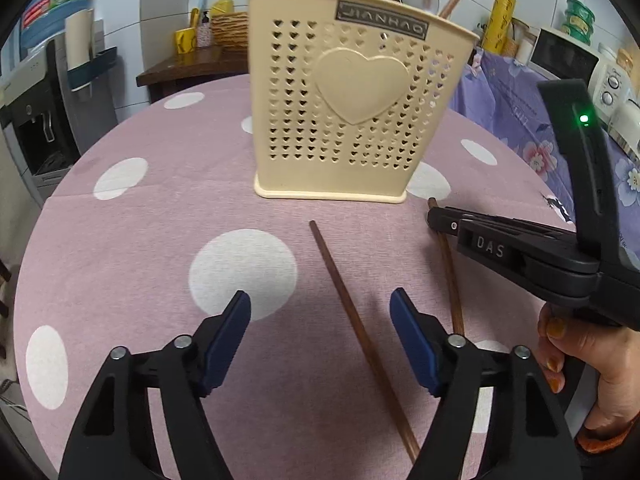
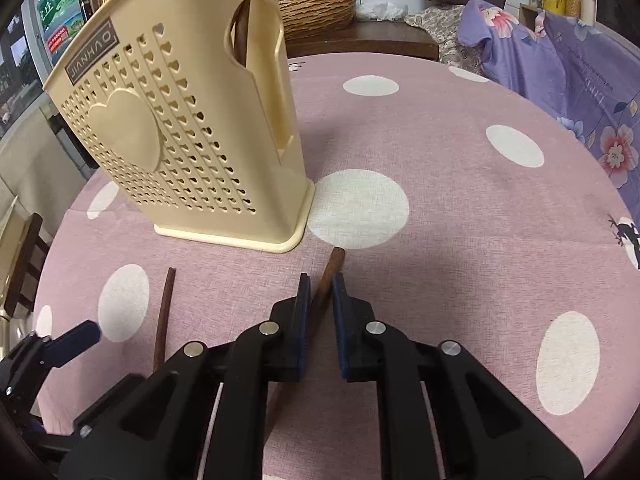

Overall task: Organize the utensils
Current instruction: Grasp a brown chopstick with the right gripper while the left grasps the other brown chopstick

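A cream plastic utensil holder (image 1: 344, 120) with heart holes stands upright on the pink dotted tablecloth; it also shows in the right wrist view (image 2: 188, 136). Several utensils stick out of its top. Two brown wooden chopsticks lie on the cloth in front of it. My left gripper (image 1: 320, 312) is open, low over the cloth, with one chopstick (image 1: 352, 320) between its fingers, untouched. My right gripper (image 2: 320, 292) is shut on the other chopstick (image 2: 334, 266), which still rests on the cloth; its body appears at the right of the left wrist view (image 1: 520, 248).
The round table (image 2: 460, 208) has a dark wooden shelf with a woven basket (image 2: 316, 8) behind it. A purple flowered cloth (image 2: 568, 72) covers things at the right. A water dispenser (image 1: 36, 120) stands at the left.
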Demonstrator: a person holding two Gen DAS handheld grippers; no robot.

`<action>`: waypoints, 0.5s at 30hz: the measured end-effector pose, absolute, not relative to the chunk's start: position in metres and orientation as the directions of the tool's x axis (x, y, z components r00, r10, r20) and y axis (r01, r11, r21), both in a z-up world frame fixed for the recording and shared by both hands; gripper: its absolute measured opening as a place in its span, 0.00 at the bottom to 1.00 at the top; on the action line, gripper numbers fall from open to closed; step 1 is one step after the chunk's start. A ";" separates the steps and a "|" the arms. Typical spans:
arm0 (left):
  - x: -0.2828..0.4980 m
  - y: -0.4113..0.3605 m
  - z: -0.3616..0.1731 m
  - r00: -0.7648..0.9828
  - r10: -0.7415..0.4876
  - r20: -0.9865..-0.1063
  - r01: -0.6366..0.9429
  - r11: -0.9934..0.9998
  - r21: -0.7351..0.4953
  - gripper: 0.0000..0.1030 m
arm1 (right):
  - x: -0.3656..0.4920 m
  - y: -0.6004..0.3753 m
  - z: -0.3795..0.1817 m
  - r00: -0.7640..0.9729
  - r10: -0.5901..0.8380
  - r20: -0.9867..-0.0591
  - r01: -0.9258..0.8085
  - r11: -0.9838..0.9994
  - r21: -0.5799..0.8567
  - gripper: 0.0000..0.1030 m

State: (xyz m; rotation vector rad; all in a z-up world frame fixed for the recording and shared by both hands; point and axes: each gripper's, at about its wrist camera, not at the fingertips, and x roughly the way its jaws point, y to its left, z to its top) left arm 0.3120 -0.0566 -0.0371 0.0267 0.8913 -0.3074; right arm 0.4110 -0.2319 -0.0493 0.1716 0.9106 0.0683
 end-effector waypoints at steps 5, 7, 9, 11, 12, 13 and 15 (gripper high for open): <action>0.323 -0.064 -0.043 0.560 -0.256 -0.788 0.283 0.953 -0.109 0.52 | 0.404 -0.237 -0.048 0.604 0.143 -0.784 -0.014 0.986 0.169 0.11; 0.328 -0.069 -0.045 0.547 -0.253 -0.798 0.290 0.952 -0.103 0.48 | 0.399 -0.237 -0.048 0.602 0.147 -0.785 -0.026 0.986 0.165 0.11; 0.333 -0.074 -0.046 0.545 -0.233 -0.805 0.294 0.953 -0.077 0.45 | 0.394 -0.239 -0.048 0.601 0.154 -0.784 -0.032 0.985 0.168 0.11; 0.338 -0.078 -0.045 0.539 -0.221 -0.813 0.292 0.954 -0.065 0.39 | 0.390 -0.239 -0.048 0.602 0.157 -0.783 -0.037 0.985 0.169 0.11; 0.341 -0.079 -0.045 0.535 -0.216 -0.817 0.292 0.955 -0.061 0.37 | 0.388 -0.239 -0.048 0.602 0.157 -0.782 -0.039 0.985 0.168 0.11; 0.344 -0.082 -0.045 0.533 -0.206 -0.821 0.292 0.955 -0.049 0.34 | 0.387 -0.239 -0.048 0.604 0.157 -0.782 -0.041 0.985 0.167 0.11; 0.347 -0.085 -0.045 0.536 -0.186 -0.824 0.291 0.956 -0.027 0.26 | 0.386 -0.237 -0.049 0.603 0.161 -0.781 -0.044 0.985 0.169 0.11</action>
